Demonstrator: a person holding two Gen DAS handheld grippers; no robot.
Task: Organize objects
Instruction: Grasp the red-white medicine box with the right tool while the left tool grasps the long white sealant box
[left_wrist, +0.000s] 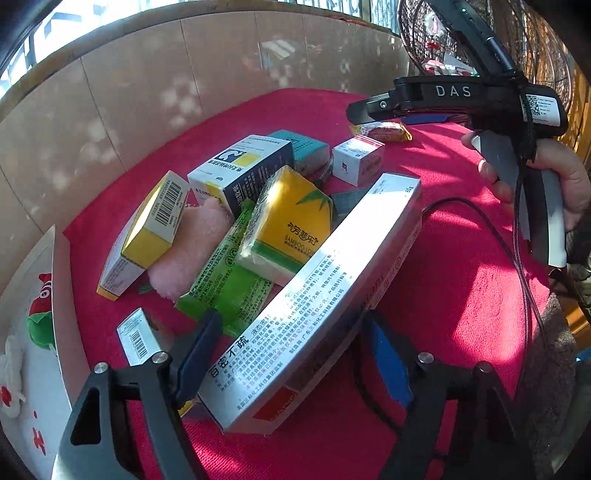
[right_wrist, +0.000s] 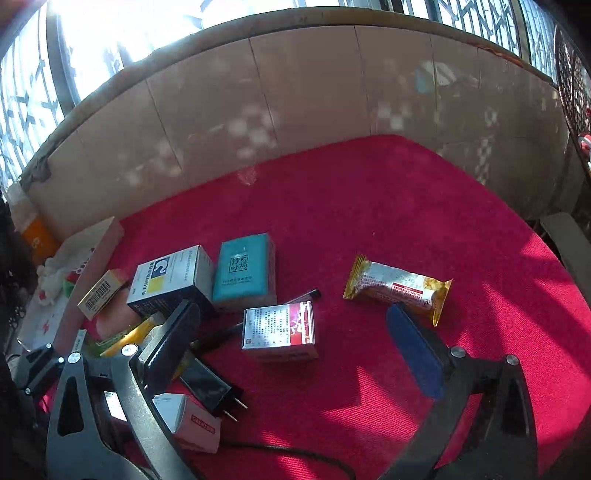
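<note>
Silver-white long carton (left_wrist: 314, 302) lying slantwise between the pads of the left gripper (left_wrist: 295, 365) — near end propped on the pile, pads close beside both long faces, contact not certain. Best closed squarely across the narrow width, then lifted clear of the yellow tissue pack (left_wrist: 288, 225). Right gripper (right_wrist: 295, 343) spread wide, empty — small red-and-white box (right_wrist: 279, 328) lying just ahead on the red cloth (right_wrist: 406, 206).

Harsh sunlight floods in through the windows (right_wrist: 92, 48) behind, glaring white; dappled shadows cross the red worktop (right_wrist: 369, 206); fisheye edges bend and darken.
</note>
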